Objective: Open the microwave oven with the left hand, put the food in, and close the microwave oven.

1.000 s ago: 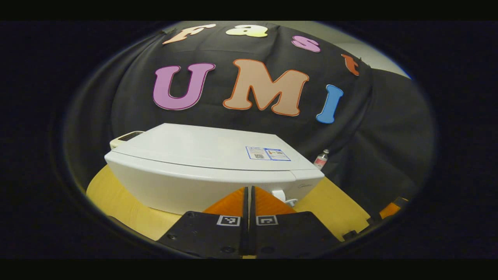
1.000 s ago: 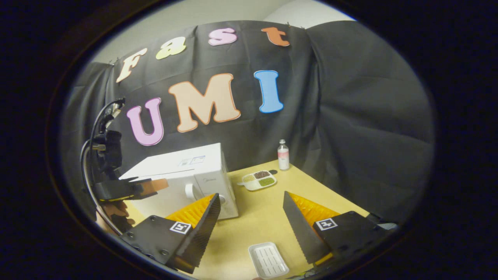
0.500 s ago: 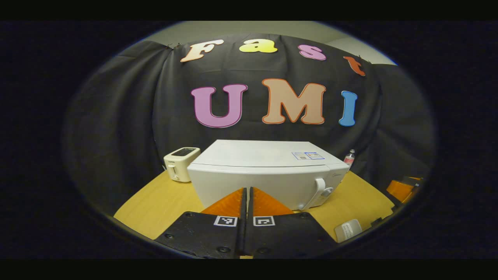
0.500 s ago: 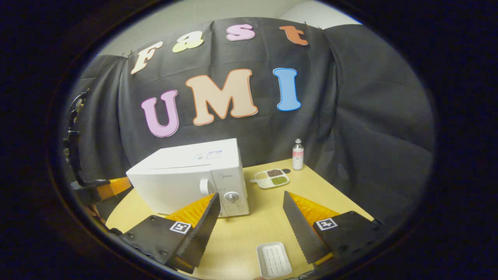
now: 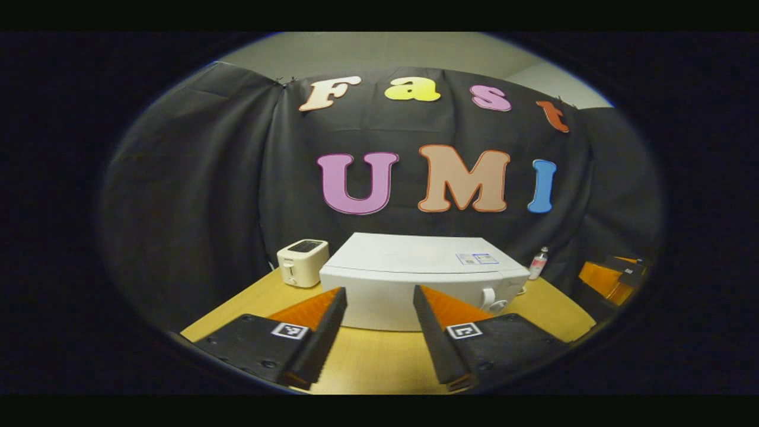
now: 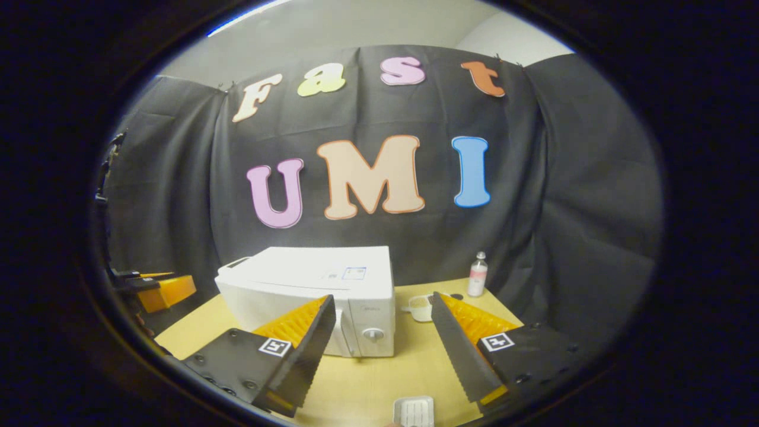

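The white microwave (image 5: 424, 279) stands on the wooden table (image 5: 367, 362) with its door shut; the handle (image 5: 487, 296) is at its right front. My left gripper (image 5: 379, 293) hangs open in front of it, well short of the door, with nothing between its fingers. In the right gripper view the microwave (image 6: 314, 290) sits left of centre and the white food dish (image 6: 420, 307) peeks out beside it, partly hidden by a finger. My right gripper (image 6: 382, 299) is open and empty. The left gripper (image 6: 157, 289) shows at that view's left edge.
A cream toaster (image 5: 302, 261) stands left of the microwave. A small bottle (image 6: 477, 274) is at the back right by the cloth. A white ribbed tray (image 6: 413, 410) lies near the table's front edge. The right gripper (image 5: 611, 274) shows at the left view's far right.
My left gripper has opened from shut and drawn back from the microwave. The right gripper has also pulled back and tilted up, staying open.
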The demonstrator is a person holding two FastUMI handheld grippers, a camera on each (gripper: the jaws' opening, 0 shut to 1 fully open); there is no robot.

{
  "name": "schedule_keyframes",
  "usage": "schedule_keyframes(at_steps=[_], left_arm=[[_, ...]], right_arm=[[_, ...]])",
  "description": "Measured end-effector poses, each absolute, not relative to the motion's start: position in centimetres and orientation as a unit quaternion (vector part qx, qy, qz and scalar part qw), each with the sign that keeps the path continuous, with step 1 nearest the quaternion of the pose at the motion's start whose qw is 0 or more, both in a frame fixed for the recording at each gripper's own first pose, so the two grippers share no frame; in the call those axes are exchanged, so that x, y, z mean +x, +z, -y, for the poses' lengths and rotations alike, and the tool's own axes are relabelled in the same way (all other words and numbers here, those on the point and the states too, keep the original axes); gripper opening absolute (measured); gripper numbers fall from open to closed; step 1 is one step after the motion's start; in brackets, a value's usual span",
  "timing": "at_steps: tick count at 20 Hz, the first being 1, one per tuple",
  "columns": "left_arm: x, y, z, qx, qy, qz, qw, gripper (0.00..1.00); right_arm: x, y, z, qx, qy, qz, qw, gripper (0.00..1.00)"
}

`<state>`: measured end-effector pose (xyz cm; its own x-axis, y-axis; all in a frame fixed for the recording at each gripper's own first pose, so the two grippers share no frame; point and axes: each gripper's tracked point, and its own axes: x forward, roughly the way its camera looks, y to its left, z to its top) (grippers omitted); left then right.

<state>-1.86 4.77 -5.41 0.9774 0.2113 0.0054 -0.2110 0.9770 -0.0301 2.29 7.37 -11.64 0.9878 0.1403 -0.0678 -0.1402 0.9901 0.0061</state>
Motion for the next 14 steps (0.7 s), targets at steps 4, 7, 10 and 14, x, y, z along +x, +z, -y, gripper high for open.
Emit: schedule_keyframes(at_steps=[4,7,10,14], left_arm=[[-2.4,-5.0,-3.9,-0.013,0.114,0.015,0.993,0.96],[-1.5,-5.0,-2.8,-0.008,0.107,0.021,0.994,0.95],[-1.0,-5.0,-2.3,-0.009,0.102,0.021,0.994,0.95],[-0.3,-5.3,-2.4,-0.012,0.097,0.013,0.995,0.95]], right_arm=[[2.1,-11.6,-6.6,-0.004,0.081,-0.035,0.996,0.92],[2.3,-11.7,-5.6,-0.007,0.08,-0.038,0.996,0.91],[2.6,-11.5,-5.0,-0.008,0.075,-0.036,0.996,0.92],[2.9,-11.1,-4.4,-0.007,0.063,-0.034,0.997,0.91]])
